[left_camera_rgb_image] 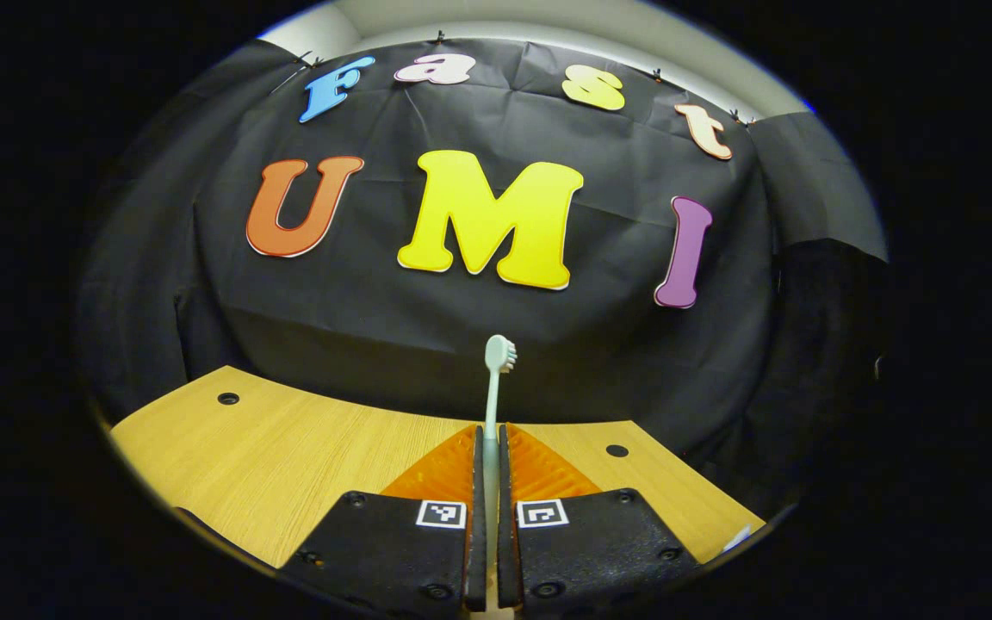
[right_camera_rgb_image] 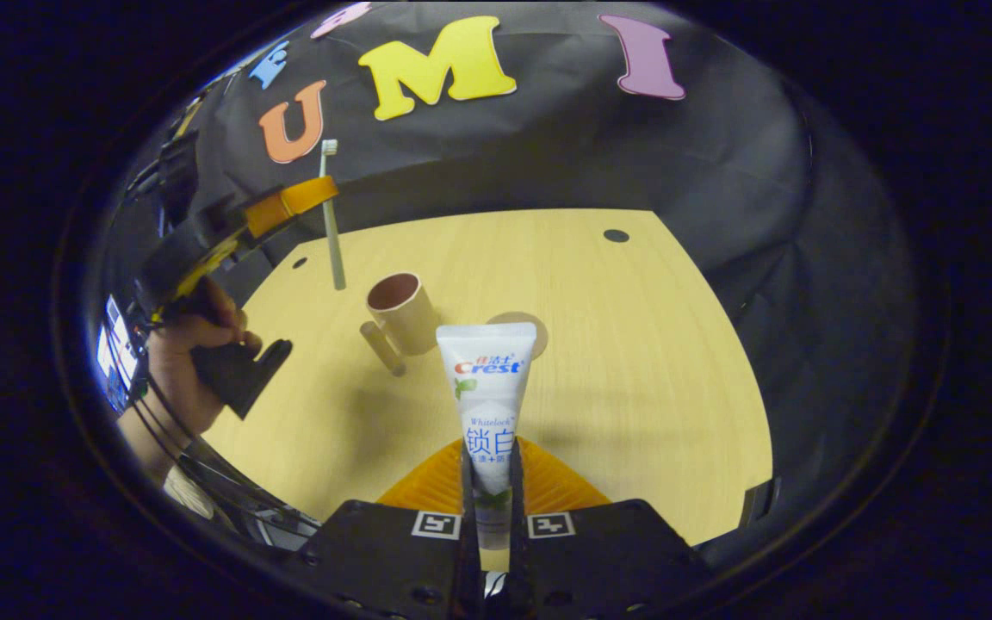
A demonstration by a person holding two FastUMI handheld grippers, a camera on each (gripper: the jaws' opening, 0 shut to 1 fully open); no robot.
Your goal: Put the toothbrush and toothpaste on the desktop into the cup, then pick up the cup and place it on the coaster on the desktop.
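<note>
In the left gripper view, the left tool [left_camera_rgb_image: 488,439] is closed on the toothbrush [left_camera_rgb_image: 496,379], which points to 12 o'clock above the tabletop [left_camera_rgb_image: 289,456]. In the right gripper view, the cup [right_camera_rgb_image: 401,312] stands at 11 o'clock, touching the coaster [right_camera_rgb_image: 530,331]. The right tool [right_camera_rgb_image: 491,465] grips the toothpaste [right_camera_rgb_image: 487,387], raised over the tabletop.

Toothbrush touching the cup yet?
Apart. Right gripper view: the toothbrush, held by the left gripper, hangs above the desktop, clear of the cup.
</note>
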